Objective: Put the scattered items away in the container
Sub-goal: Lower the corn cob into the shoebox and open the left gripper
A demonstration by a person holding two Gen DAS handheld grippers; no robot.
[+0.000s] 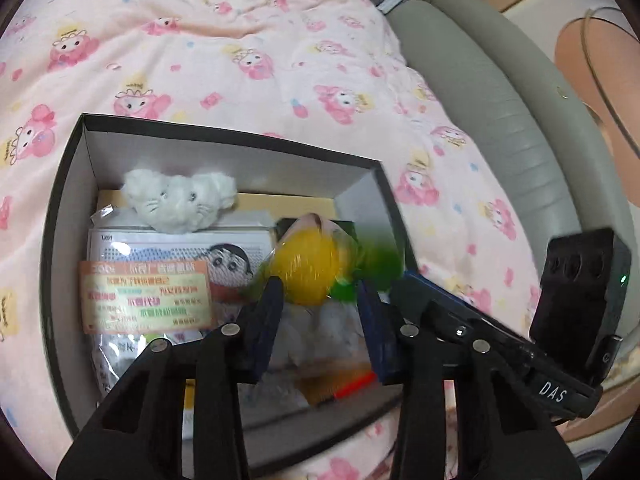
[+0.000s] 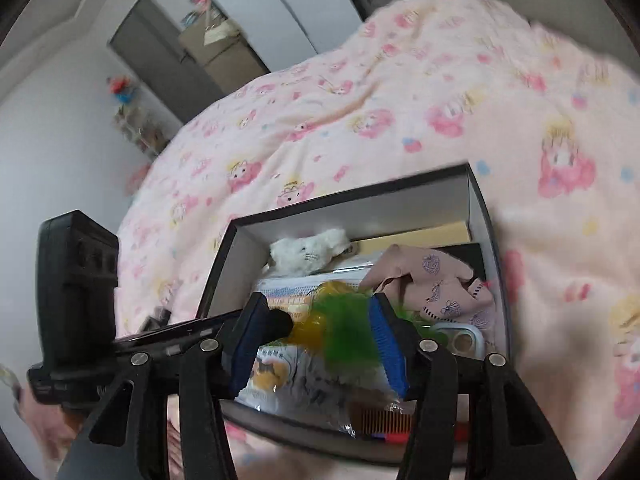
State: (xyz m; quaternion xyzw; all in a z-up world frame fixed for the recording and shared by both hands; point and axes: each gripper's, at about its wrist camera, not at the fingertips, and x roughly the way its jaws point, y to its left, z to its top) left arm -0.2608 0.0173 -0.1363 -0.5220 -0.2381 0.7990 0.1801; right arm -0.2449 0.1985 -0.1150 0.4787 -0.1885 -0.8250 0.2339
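Bed w/ pink quilt (image 1: 248,60): box (image 1: 64,216) nearly full. Your left claw (image 1: 320,296), right claw (image 2: 316,328) both apart, empty; lift clear of yellow-green toy (image 1: 312,272).

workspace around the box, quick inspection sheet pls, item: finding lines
surface: pink cartoon-print quilt on a bed.
job's things: black box sits on the quilt, holding a white plush cat, printed packets, a pink cloth, a comb and a blurred yellow and green toy.
clutter: nothing seen loose on the quilt.
tongs: left tongs over the box, toy between the jaws, grip unclear from blur; right tongs likewise.
cables: thin cord at upper right.
surroundings: grey padded bed frame, grey door, white wall.
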